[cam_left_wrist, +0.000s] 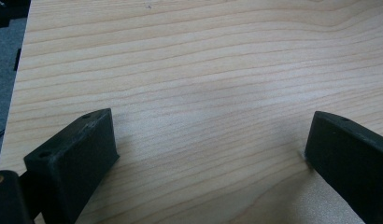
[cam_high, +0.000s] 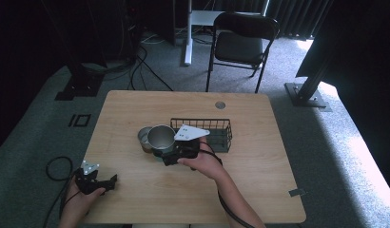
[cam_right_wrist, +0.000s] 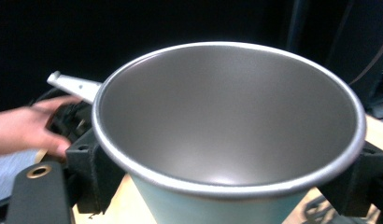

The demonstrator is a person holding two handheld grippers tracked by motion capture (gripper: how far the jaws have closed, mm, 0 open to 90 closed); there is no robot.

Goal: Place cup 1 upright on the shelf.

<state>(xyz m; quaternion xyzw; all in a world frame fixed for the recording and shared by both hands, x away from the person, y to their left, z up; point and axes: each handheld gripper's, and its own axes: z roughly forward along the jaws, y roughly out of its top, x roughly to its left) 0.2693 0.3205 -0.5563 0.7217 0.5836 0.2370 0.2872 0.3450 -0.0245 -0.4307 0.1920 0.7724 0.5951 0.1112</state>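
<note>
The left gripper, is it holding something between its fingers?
No, the left gripper has its fingers spread wide with bare wooden table between them.

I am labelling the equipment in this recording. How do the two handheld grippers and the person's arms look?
Both grippers are black with blocky, rectangular jaws. The right gripper carries a pale grey three-cornered plate with small dark dots; the left gripper has a smaller one. A black cable trails from each. The forearms are bare, with no sleeves in view.
</note>
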